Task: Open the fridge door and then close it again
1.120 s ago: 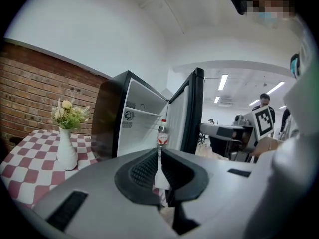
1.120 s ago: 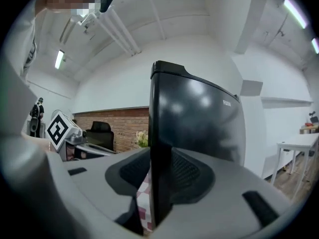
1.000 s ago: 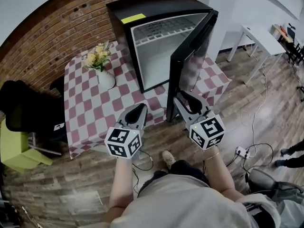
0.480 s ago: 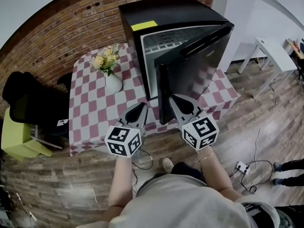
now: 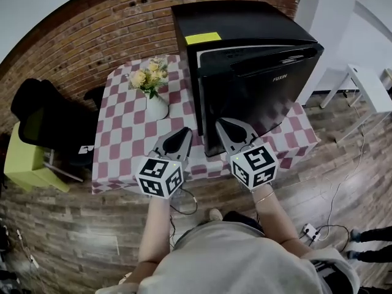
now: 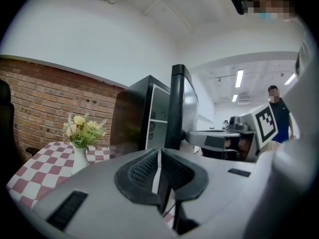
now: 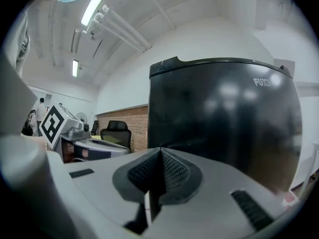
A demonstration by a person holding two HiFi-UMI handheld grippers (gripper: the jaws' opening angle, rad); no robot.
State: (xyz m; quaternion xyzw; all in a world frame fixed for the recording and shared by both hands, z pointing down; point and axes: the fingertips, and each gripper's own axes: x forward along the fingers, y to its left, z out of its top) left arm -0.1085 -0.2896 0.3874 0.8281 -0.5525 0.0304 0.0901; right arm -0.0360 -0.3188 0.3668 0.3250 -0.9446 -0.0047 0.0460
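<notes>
The black mini fridge (image 5: 245, 23) stands on the checked table. Its door (image 5: 263, 97) is swung almost to, with a thin white strip of the inside showing along its top. The left gripper view shows the door's free edge (image 6: 177, 108) standing off the cabinet by a narrow gap. My right gripper (image 5: 222, 125) is shut and empty, with its tips at the door's front near the free edge. In its own view the right gripper (image 7: 160, 153) faces the glossy door (image 7: 224, 118) close up; whether it touches I cannot tell. My left gripper (image 5: 182, 132) (image 6: 159, 153) is shut on nothing, over the table left of the door.
A white vase of flowers (image 5: 153, 94) stands on the checked tablecloth (image 5: 125, 146) left of the fridge. A black chair (image 5: 49, 127) and a green seat (image 5: 24, 164) are at the left, a white table (image 5: 367, 84) at the right. Cables (image 5: 312, 228) lie on the wood floor.
The fridge door has swung from wide open to almost shut. The right gripper's jaws have come together, and both grippers have moved along with the door.
</notes>
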